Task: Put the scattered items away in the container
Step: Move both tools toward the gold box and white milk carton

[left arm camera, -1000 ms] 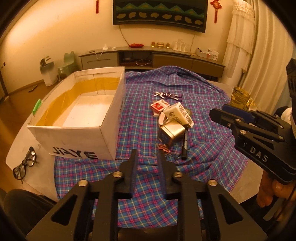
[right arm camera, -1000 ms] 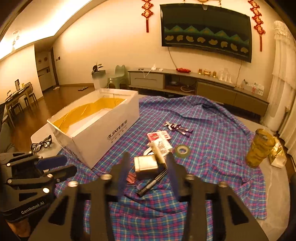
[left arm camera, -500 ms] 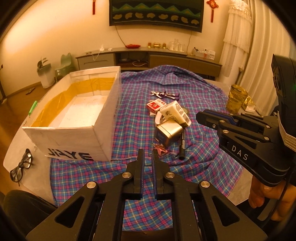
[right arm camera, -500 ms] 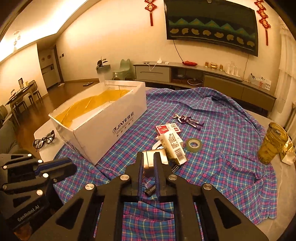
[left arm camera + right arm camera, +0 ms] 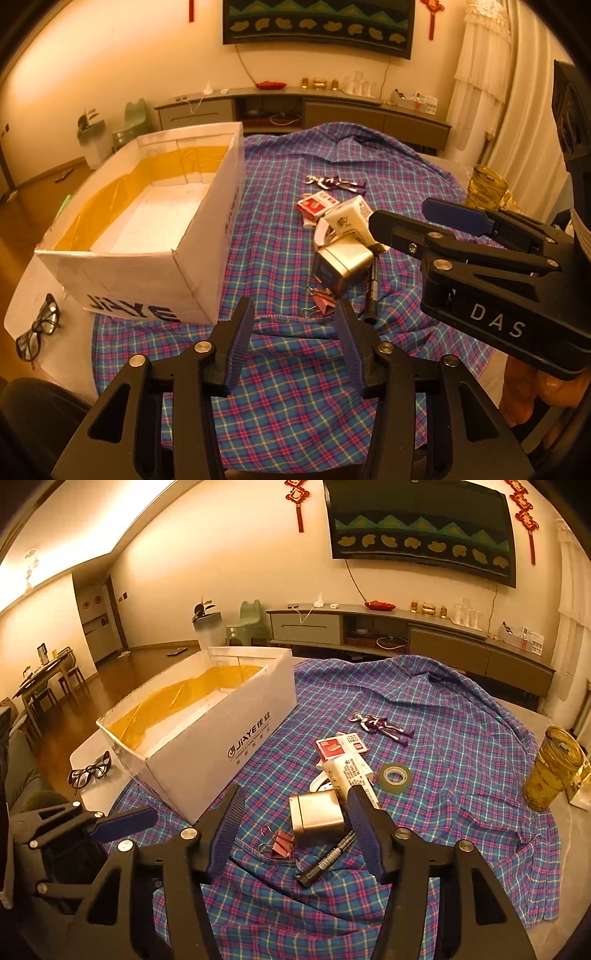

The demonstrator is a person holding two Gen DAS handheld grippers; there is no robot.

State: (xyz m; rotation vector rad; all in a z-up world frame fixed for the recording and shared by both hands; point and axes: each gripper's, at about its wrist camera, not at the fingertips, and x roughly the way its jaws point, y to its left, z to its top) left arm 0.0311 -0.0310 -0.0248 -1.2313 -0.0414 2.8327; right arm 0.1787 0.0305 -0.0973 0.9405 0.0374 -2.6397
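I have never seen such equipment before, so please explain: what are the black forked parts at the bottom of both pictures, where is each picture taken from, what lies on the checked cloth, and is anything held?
No robot here: a person holds a hand-held black gripper in each hand. Each picture comes from a camera on one gripper, looking along its jaws. The left gripper and the right gripper are both opening their jaws, and nothing is held. On the blue-and-pink checked cloth stand an open white cardboard box and scattered items: a square silver metal tin, a pink binder clip, a black marker pen, a white carton, a red-and-white packet, a roll of clear tape and a purple toy figure. The box floor looks bare.
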